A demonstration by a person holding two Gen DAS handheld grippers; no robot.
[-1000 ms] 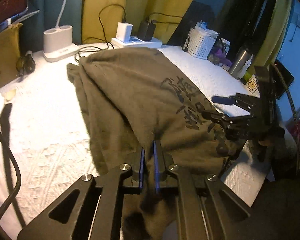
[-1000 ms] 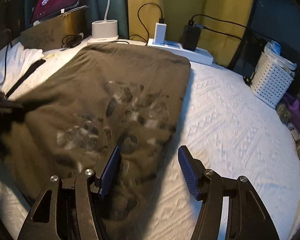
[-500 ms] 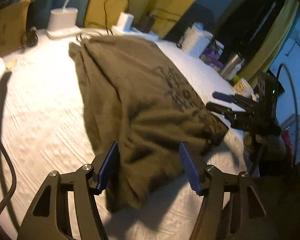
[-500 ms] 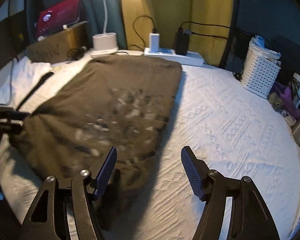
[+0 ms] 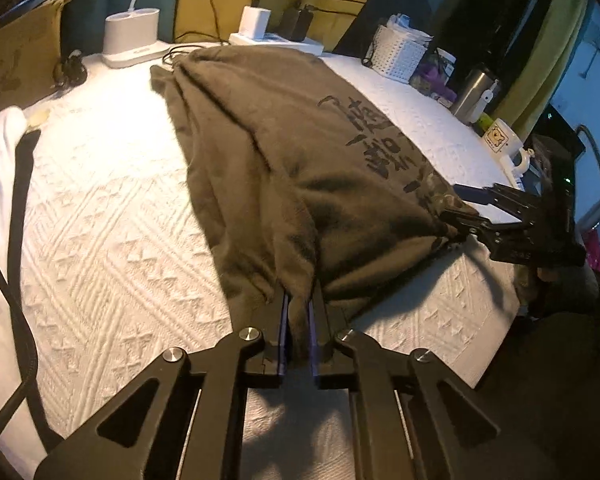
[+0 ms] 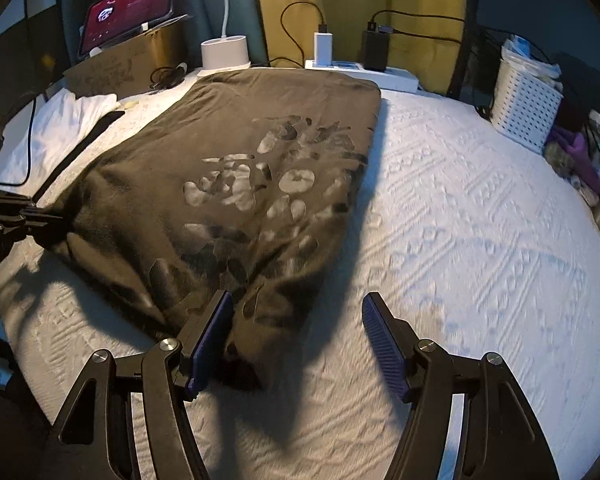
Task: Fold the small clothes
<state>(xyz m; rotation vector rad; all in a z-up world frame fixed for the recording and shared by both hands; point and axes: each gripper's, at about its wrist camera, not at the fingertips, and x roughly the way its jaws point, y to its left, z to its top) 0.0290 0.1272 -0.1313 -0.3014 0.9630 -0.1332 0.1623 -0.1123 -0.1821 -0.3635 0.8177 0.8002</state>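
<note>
An olive T-shirt with a dark print lies folded lengthwise on the white bedspread. My left gripper is closing, and its pads pinch the shirt's near left corner, which bunches up between them. In the right wrist view that gripper shows at the shirt's left edge. My right gripper stands open over the near right corner of the shirt. Its left finger rests on the cloth and its right finger is over bare bedspread. The left wrist view shows this gripper at the shirt's right corner.
A white lamp base, a power strip with chargers and a white basket line the far edge. A steel bottle and a mug stand at the right. White cloth, a black cable and a tablet lie at the left.
My left gripper opened, let go of the shirt, then shut again on its near left corner. My right gripper drew back to the near right corner, staying open.
</note>
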